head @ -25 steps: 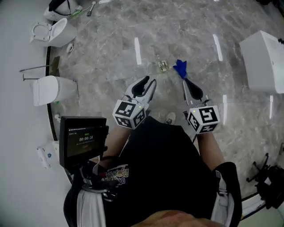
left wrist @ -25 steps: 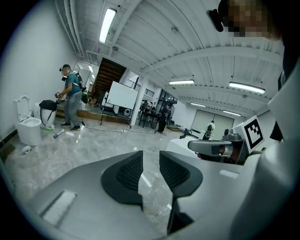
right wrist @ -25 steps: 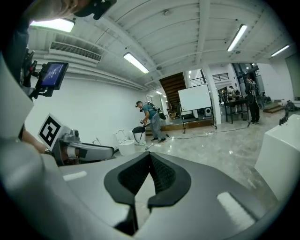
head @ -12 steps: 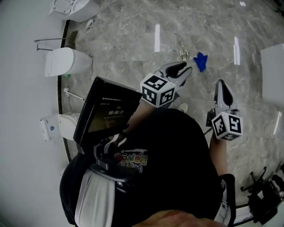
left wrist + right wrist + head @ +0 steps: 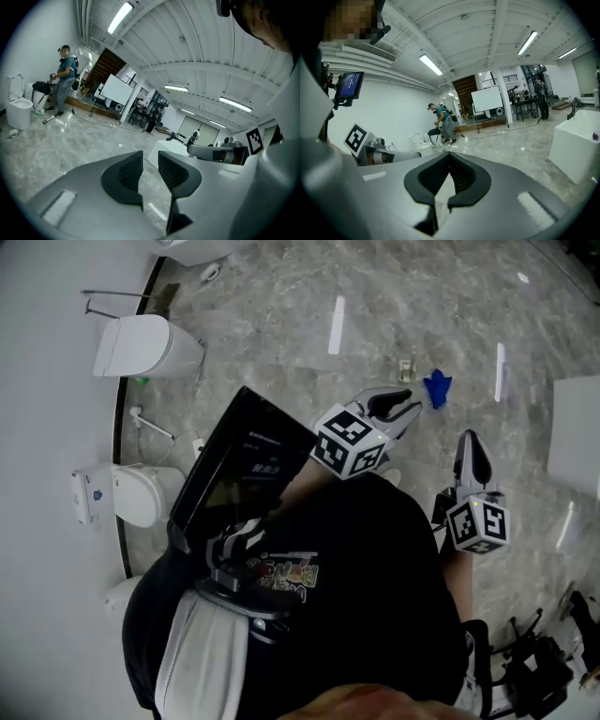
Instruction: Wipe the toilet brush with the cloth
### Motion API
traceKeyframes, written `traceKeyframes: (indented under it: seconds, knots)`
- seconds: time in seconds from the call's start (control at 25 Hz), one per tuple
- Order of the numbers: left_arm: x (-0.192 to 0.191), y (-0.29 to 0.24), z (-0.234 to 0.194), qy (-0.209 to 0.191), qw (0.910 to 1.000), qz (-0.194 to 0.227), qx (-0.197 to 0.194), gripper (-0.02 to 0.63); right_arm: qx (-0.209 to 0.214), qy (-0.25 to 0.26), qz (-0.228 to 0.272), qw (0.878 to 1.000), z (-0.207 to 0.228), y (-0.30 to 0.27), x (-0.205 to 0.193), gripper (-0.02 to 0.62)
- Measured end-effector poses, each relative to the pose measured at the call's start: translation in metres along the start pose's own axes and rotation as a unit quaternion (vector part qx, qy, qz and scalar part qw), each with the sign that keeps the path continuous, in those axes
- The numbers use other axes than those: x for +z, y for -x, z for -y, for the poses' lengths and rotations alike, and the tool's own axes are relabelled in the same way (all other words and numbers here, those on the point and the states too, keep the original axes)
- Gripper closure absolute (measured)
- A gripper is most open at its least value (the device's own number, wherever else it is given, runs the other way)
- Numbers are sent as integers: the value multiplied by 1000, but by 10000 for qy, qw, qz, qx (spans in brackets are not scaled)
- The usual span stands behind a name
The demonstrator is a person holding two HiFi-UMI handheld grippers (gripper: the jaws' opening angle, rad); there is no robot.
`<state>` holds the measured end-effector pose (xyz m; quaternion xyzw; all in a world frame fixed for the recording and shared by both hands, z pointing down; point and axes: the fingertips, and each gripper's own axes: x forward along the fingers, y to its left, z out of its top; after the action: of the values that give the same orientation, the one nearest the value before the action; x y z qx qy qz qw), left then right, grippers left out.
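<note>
Left gripper [image 5: 411, 401]: jaws part-spread, just been closing, nothing between. Right gripper [image 5: 469, 441]: jaws pressed together, empty. Blue cloth [image 5: 437, 388] lies crumpled on grey marble floor [image 5: 281, 324], just beyond left gripper's tips. White toilet [image 5: 141, 345], lid down, stands well apart from cloth.

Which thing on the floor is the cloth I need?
In the head view, scan the grey marble floor leftward from the big white box at the right edge. The cloth lies crumpled beside a small pale object; it is the only bright blue thing.
</note>
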<state>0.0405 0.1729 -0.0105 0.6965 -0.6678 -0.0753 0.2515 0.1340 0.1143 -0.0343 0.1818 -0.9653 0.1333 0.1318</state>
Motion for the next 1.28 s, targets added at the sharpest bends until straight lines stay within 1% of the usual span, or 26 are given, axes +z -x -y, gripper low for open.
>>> traceKeyframes:
  seconds: [0.12,0.2,0.24,0.36,0.48,0.52,0.6,0.64,0.68,0.72,0.8,0.84,0.92,0.96,1.0,1.16,1.24,1.28]
  knots:
    - [2,6,-5,-307,9994,66,125,503,234,-59,-39,9997,-12,-11,-6,594]
    - [10,7,-1,-617,9980,106,131,500,428,-62,-69,9990,-18,-17,-8,594]
    - [14,7,3,-775,9969,116,69,489,496,-20,-71,9987,-21,-18,-8,593]
    - [20,4,17,-1076,9940,122,-175,391,629,122,30,9979,-27,-17,-3,592]
    - [22,1,24,-1294,9911,57,-300,377,743,112,191,9970,-30,-19,3,592]
    - [23,0,28,-1337,9902,47,-401,377,772,73,260,9966,-30,-19,7,592]
    - [28,-1,39,-1331,9882,89,-759,392,837,-81,421,9956,-28,-18,19,592]
    - [31,0,46,-1297,9867,138,-973,415,871,-183,498,9948,-27,-18,26,592]
    - [35,2,53,-1269,9849,186,-1166,414,882,-245,564,9942,-26,-17,32,592]
    - [36,5,61,-1263,9827,215,-1335,413,857,-215,613,9942,-27,-16,36,592]
    - [34,13,76,-1305,9775,191,-1643,414,755,89,617,9952,-36,-14,37,592]
    - [30,17,84,-1347,9749,161,-1763,414,741,233,561,9954,-43,-13,34,592]
    - [26,22,93,-1483,9707,137,-1887,412,817,272,451,9953,-54,-14,28,593]
    - [26,22,95,-1547,9686,156,-1940,438,861,233,445,9950,-55,-16,29,594]
    - [28,19,96,-1581,9663,178,-2025,446,890,221,466,9947,-53,-18,31,594]
    - [27,20,105,-1394,9580,81,-2505,499,997,336,536,9930,-55,-15,35,597]
    - [24,25,110,-1341,9548,16,-2651,546,1063,508,531,9916,-60,-13,33,609]
    - [23,26,111,-1312,9543,-3,-2685,547,1080,574,525,9911,-61,-12,33,609]
